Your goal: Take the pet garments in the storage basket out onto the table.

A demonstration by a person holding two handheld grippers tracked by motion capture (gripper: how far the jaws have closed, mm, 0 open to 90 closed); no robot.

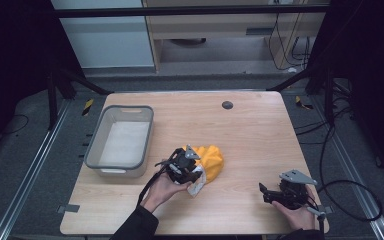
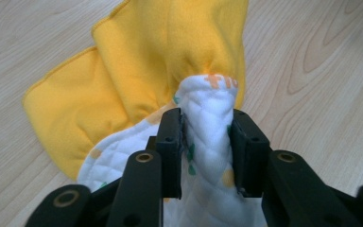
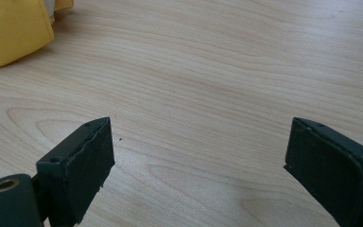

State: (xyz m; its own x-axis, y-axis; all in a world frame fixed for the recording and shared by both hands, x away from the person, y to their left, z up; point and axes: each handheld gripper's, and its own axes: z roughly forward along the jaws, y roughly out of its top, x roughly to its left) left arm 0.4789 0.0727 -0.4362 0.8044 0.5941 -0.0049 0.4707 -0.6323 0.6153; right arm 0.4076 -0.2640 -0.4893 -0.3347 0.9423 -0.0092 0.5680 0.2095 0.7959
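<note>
Left gripper [image 2: 207, 142] has its jaws pinched tight on a fold of the cloth's white quilted side, and the right gripper [image 3: 198, 156] waits with jaws spread wide and nothing between them, low over bare wood.

Now the layout, big to small. The table [image 1: 250, 125] is pale wood, with a grey tub [image 1: 122, 140] standing on its left part, nothing visible inside. Just right of the tub, near the table's middle, lies the cloth [image 1: 211, 162], a bunched yellow piece with a white quilted lining dotted in orange and green. The left gripper sits at its near edge, held from below by the left hand [image 1: 164, 189]. The right gripper rests well apart, near the front right corner.

So this looks like the grasp stage: cloth caught, not yet lifted clear. The next move probably calls for a steady lift and a carry leftward to the tub, keeping that pinch firm so the loose yellow part does not drag.
</note>
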